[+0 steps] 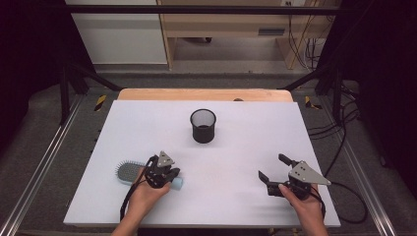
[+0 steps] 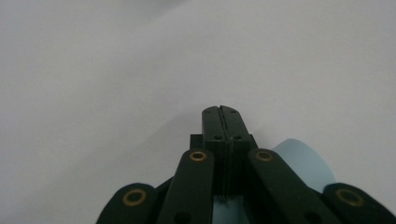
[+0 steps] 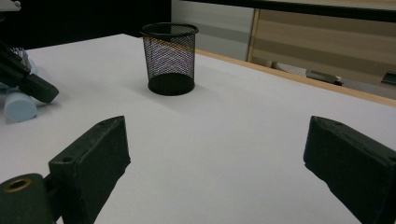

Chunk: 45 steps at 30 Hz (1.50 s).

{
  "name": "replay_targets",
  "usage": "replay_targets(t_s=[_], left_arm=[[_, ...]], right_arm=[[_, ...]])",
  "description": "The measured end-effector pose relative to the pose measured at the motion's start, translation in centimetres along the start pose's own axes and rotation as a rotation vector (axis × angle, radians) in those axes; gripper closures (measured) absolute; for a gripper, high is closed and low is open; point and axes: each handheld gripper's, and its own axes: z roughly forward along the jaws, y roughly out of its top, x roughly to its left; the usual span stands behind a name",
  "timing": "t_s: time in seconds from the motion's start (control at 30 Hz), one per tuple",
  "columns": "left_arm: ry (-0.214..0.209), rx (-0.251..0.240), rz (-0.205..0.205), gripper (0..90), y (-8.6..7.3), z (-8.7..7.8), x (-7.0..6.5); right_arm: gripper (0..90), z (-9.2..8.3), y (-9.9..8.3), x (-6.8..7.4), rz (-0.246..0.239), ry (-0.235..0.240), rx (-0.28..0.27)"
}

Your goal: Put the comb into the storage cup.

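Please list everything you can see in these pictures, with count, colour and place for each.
hairbrush: one, light blue handle with a grey bristle pad, lying flat at the near left of the table, its handle under the left hand-held gripper.
mesh cup: one, black, upright at the middle of the table, towards the far side.
table: one, white top with a wooden far edge.
left hand-held gripper: one, black, jaws shut, on the hairbrush handle; a grip cannot be confirmed.
right hand-held gripper: one, black, jaws wide open with nothing between them, near right.
hands: two, one on each gripper.
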Motion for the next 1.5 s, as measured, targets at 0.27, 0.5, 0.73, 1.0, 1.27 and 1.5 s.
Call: replay_targets(t_s=[0.27, 0.5, 0.73, 1.0, 1.27, 1.5], left_arm=[[-0.017, -0.009, -0.016, 90.0, -1.4, -1.2, -0.5], [-0.025, -0.006, -0.020, 90.0, -2.4, -2.1, -0.7], [-0.034, -0.002, -0.022, 90.0, -3.3, -3.1, -0.8], [-0.041, 0.006, -0.030, 90.0, -4.3, -4.2, -0.5], [-0.055, 0.028, -0.028, 90.0, -5.2, -5.3, -0.5], [-0.050, 0.058, -0.022, 90.0, -6.1, -6.3, -0.1]], right_arm=[[7.0, 0.0, 0.0, 0.1, -0.002, 0.004, 0.000], [6.9, 0.1, 0.0, 0.1, -0.006, 0.004, 0.005], [6.9, 0.0, 0.0, 0.1, -0.006, 0.002, 0.005], [6.9, 0.1, 0.0, 0.2, -0.011, 0.006, 0.011], [6.9, 0.1, 0.0, 0.2, -0.010, 0.006, 0.009], [6.9, 0.1, 0.0, 0.3, -0.009, 0.006, 0.009]])
